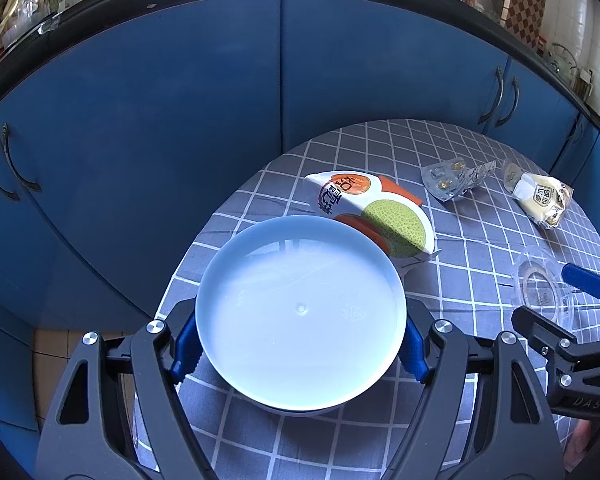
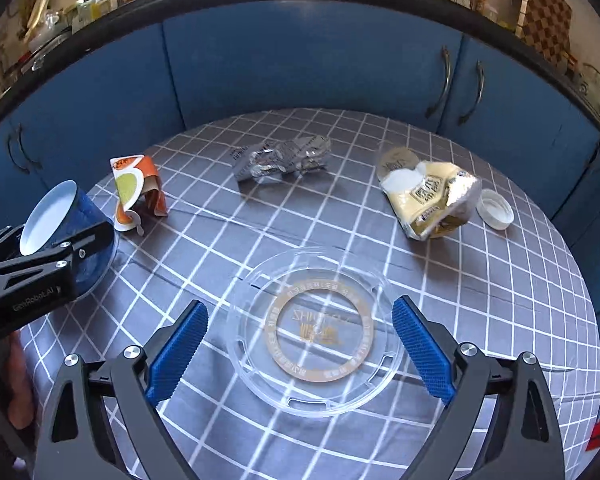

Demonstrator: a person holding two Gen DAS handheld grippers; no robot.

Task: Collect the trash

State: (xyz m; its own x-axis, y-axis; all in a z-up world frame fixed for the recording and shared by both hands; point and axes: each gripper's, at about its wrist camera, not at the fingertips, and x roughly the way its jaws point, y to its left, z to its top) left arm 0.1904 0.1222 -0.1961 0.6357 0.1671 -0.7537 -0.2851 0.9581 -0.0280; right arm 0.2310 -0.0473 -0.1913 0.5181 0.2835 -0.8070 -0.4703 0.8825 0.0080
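Observation:
A blue plastic bowl [image 1: 300, 316] lies tilted at the table's left side, its white base turned to the left wrist camera. My left gripper [image 1: 300, 348] is shut on it, a blue pad pressed against each side. The right wrist view shows the same bowl [image 2: 60, 224] in that gripper. A clear round plastic lid [image 2: 316, 332] lies flat on the cloth between the fingers of my right gripper [image 2: 300, 352]. That gripper is open, with both pads a little clear of the lid's rim. The left wrist view also catches the lid [image 1: 540, 292] at the right.
A crushed melon-print paper cup [image 2: 136, 188], a crumpled foil blister pack [image 2: 280, 158], a yellow wrapper [image 2: 428, 196] and a white bottle cap [image 2: 496, 208] lie on the round table's grey checked cloth [image 2: 500, 300]. Blue cabinets [image 2: 300, 60] stand close behind.

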